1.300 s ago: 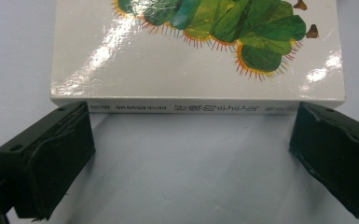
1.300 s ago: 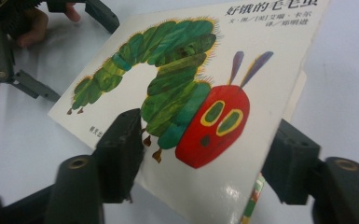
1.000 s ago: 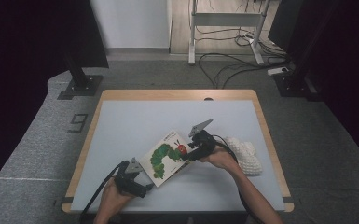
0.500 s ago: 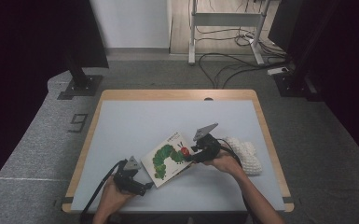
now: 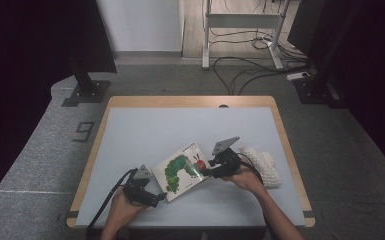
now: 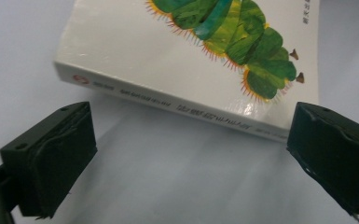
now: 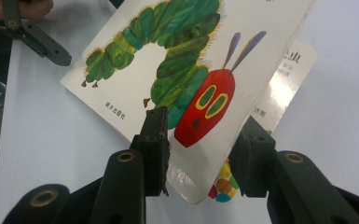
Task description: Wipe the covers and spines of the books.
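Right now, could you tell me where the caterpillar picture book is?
In the high view, the caterpillar picture book lies on the table's near half, between the left gripper and right gripper.

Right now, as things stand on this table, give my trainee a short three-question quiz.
1. True or false: the left gripper's jaws are clamped on the book's spine.
2. Which part of the book sits between the right gripper's jaws? A the spine; B the front cover; C the back cover.
3. What lies on the table to the right of the right hand?
Key: 1 false: the jaws stand open, short of the spine. 2 B: the jaws have just been closing, with the lifted cover between them. 3 a white knitted cloth.
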### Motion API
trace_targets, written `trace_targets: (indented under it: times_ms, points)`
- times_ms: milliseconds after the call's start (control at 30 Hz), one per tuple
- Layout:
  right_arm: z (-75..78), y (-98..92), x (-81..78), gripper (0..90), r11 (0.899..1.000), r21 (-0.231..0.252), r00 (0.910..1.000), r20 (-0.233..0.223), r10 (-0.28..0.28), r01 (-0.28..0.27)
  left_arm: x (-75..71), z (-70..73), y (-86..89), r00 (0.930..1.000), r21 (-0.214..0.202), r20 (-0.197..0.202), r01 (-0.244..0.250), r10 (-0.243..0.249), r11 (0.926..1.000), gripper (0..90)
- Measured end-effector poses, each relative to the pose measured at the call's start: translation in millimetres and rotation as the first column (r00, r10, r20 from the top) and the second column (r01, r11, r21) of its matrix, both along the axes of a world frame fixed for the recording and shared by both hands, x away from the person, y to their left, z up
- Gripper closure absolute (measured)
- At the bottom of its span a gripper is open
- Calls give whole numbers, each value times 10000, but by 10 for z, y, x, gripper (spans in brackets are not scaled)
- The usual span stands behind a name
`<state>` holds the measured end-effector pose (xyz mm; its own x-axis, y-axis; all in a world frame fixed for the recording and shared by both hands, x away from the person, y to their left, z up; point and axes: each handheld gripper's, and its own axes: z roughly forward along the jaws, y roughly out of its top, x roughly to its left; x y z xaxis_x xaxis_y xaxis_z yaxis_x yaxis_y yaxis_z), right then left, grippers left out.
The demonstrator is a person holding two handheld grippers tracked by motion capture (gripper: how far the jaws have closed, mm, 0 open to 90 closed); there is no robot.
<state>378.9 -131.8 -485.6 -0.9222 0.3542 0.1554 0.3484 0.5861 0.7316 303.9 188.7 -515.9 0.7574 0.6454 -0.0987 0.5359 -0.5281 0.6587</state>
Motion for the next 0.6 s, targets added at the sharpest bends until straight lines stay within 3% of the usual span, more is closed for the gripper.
trace_targets:
  times_ms: [300, 600]
  points:
    - [-107, -80, -46, 607, 9999, 6, 9998, -114, -166, 166, -5, 61, -79, 9997, -233, 180, 167, -163, 9996, 83]
    - [-206, -108, -86, 610, 9988, -218, 9989, -84, -452, 450, -45, 140, -155, 9983, -336, 473, 348, -332, 9988, 248]
